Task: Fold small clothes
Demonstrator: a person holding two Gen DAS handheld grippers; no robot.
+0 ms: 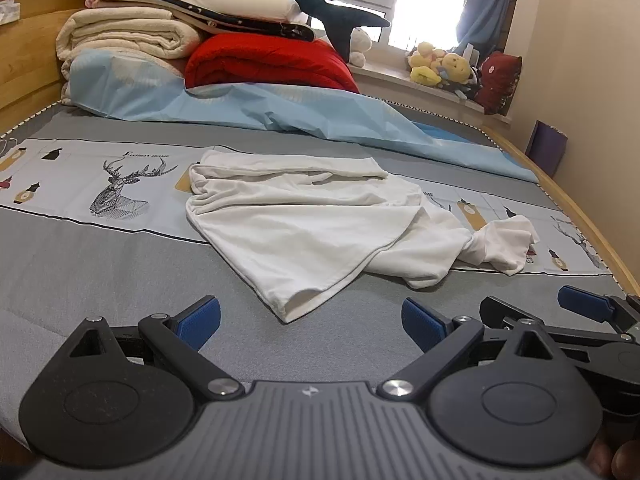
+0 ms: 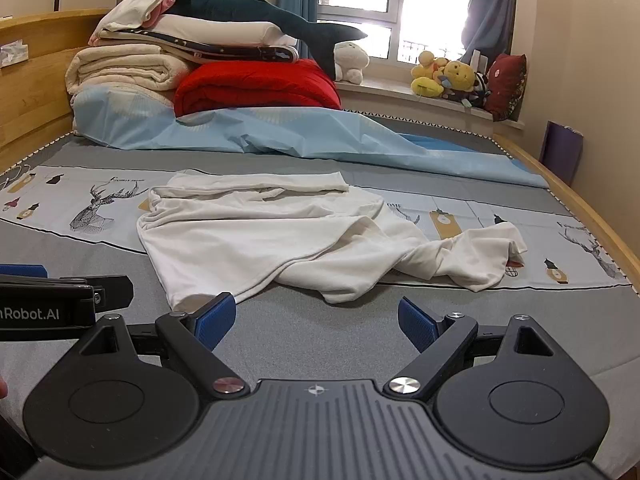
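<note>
A white garment (image 1: pixel 312 224) lies crumpled on the grey bed cover, one twisted end (image 1: pixel 500 248) trailing to the right. It also shows in the right wrist view (image 2: pixel 280 240). My left gripper (image 1: pixel 312 324) is open and empty, just short of the garment's near corner. My right gripper (image 2: pixel 316 322) is open and empty, just short of the near hem. The right gripper's fingers (image 1: pixel 584 304) show at the right edge of the left wrist view. The left gripper's body (image 2: pixel 60 304) shows at the left edge of the right wrist view.
A stack of folded blankets (image 1: pixel 160 36), a red quilt (image 1: pixel 272 64) and a light blue sheet (image 1: pixel 280 108) lie at the head of the bed. Soft toys (image 1: pixel 444 66) sit on the window sill. The wooden bed frame (image 1: pixel 580 216) runs along the right.
</note>
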